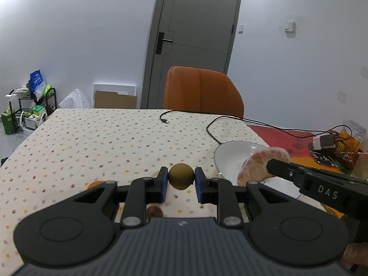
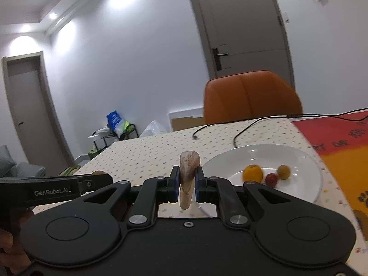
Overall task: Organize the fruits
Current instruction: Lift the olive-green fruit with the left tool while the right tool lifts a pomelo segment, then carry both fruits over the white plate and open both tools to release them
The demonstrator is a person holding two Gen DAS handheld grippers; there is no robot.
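My left gripper (image 1: 181, 180) is shut on a small round olive-green fruit (image 1: 181, 176), held above the dotted tablecloth. My right gripper (image 2: 186, 185) is shut on a pale pinkish peeled citrus segment (image 2: 188, 172), seen from the side as a crescent (image 1: 262, 163) at the near left rim of the white plate (image 2: 296, 158). In the plate lie an orange fruit (image 2: 253, 173), a small red fruit (image 2: 271, 179) and a small yellow-green fruit (image 2: 284, 171). An orange fruit (image 1: 95, 184) and a brown one (image 1: 154, 211) lie on the cloth under the left gripper.
An orange chair (image 1: 202, 90) stands at the table's far edge. Black cables (image 1: 211, 126) trail over the cloth to a charger (image 1: 324, 142) on a red and yellow mat (image 2: 340, 142). A person's hand (image 2: 9, 248) holds the left gripper's handle.
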